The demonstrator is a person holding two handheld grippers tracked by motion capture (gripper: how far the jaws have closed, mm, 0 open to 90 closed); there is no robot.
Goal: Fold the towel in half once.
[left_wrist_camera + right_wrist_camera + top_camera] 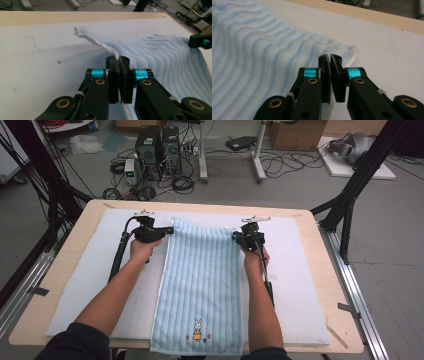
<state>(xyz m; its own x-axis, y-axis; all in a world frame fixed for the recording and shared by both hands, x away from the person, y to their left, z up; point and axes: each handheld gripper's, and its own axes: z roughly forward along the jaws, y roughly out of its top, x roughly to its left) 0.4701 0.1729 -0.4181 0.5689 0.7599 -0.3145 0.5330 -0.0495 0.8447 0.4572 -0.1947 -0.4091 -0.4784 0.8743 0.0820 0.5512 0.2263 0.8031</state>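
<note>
Grey floor strewn with cables and computer towers (159, 147) beyond a wooden table (75, 230) topped by a white mat (300, 285). On it lies the blue striped towel (202, 280), its near end draping over the table's front edge. The left gripper (170, 231) pinches its far-left hem, the right gripper (235, 236) is clamped on the far-right edge, and both corners are lifted a little.

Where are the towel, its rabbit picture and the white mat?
towel (200, 270), high view, middle of the striped cloth
rabbit picture (198, 330), high view, the rabbit's body
white mat (295, 285), high view, bare part at right
</note>
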